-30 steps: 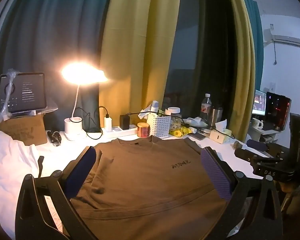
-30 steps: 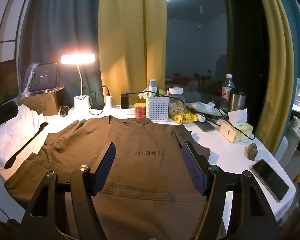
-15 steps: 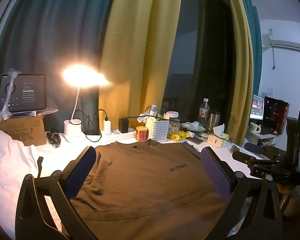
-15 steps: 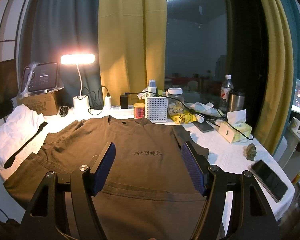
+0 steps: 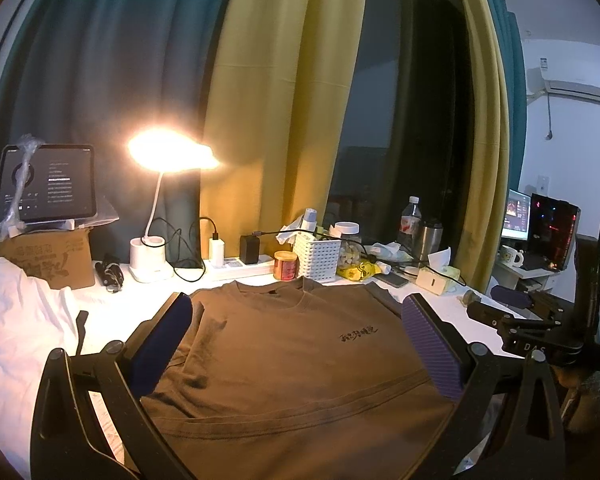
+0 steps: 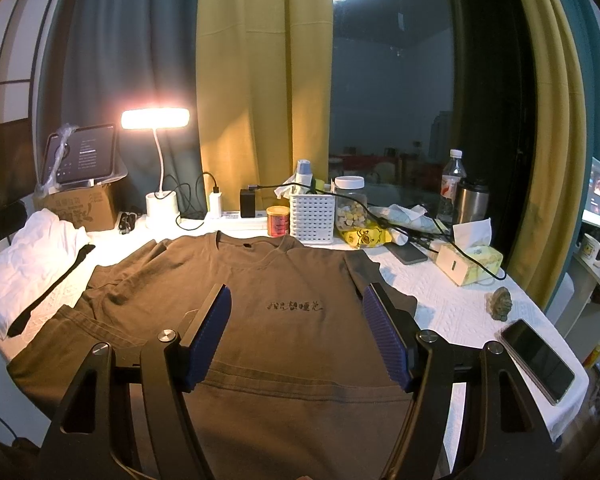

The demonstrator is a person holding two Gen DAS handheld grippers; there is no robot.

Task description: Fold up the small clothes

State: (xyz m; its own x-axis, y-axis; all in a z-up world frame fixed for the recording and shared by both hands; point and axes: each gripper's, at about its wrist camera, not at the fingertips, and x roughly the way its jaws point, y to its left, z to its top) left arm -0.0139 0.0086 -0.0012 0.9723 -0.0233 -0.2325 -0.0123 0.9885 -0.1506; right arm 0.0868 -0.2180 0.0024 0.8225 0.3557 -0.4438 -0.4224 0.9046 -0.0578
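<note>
I see the brown shirt [image 6: 284, 320] spread flat, front up, on the white-covered table [image 6: 460, 308], collar toward the window, its small dark print [image 6: 296, 306] facing me in the right view. Left gripper [image 5: 296, 340] hangs above the shirt's chest, jaws wide apart, nothing between the pads. Right gripper [image 6: 296, 334] likewise sits over the lower chest, jaws spread, empty; I see it also in the left view as a black frame [image 5: 540, 340] at the right edge. The shirt's left sleeve [image 6: 112, 280] lies rumpled toward a heap of white cloth [image 6: 32, 264], with a black strap [image 6: 52, 288] across that heap. Behind the collar: lit lamp [image 6: 156, 118], power strip [image 6: 236, 214], red tin [image 6: 278, 221], white basket [image 6: 312, 216], jar [image 6: 350, 202]. To the right of the shirt, a tissue box [image 6: 470, 260], a small stone [image 6: 500, 302] and a phone [image 6: 538, 358] near the table edge. A tablet [image 5: 46, 184] stands on a cardboard box [image 5: 48, 260] at far left.
</note>
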